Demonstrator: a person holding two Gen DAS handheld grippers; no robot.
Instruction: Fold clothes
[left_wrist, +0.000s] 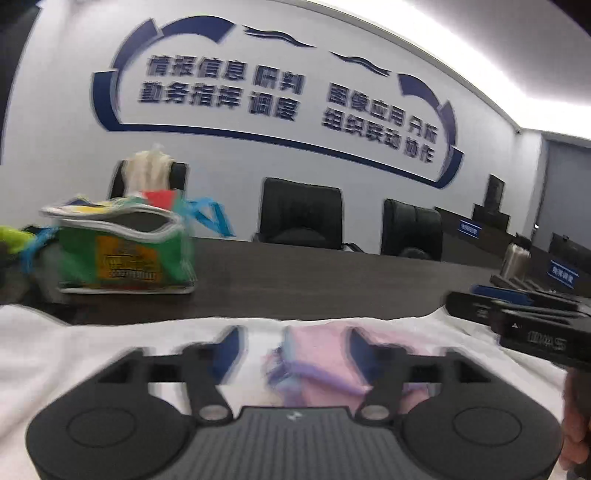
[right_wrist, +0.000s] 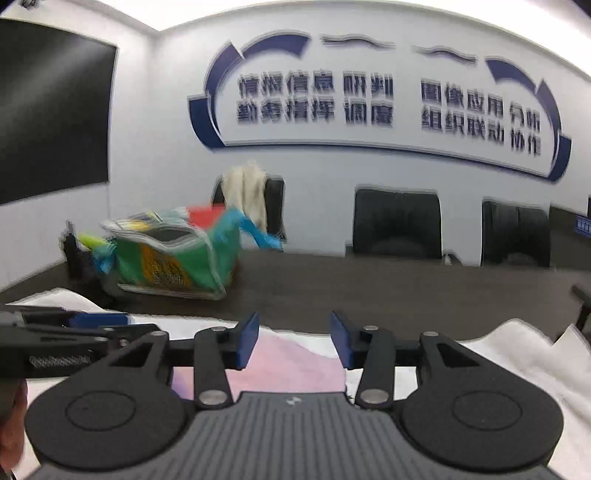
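Observation:
A folded pink and lilac garment lies on a white cloth on the dark table. My left gripper is open and empty, its blue pads on either side of the garment's near part, just above it. In the right wrist view the same pink garment lies below my right gripper, which is open and empty. The right gripper shows at the right edge of the left wrist view, and the left gripper at the left edge of the right wrist view. Both views are blurred.
A green printed bag with blue handles stands on the dark table at the back left. Black office chairs line the far side, one draped with a cream cloth. A steel flask stands at the right.

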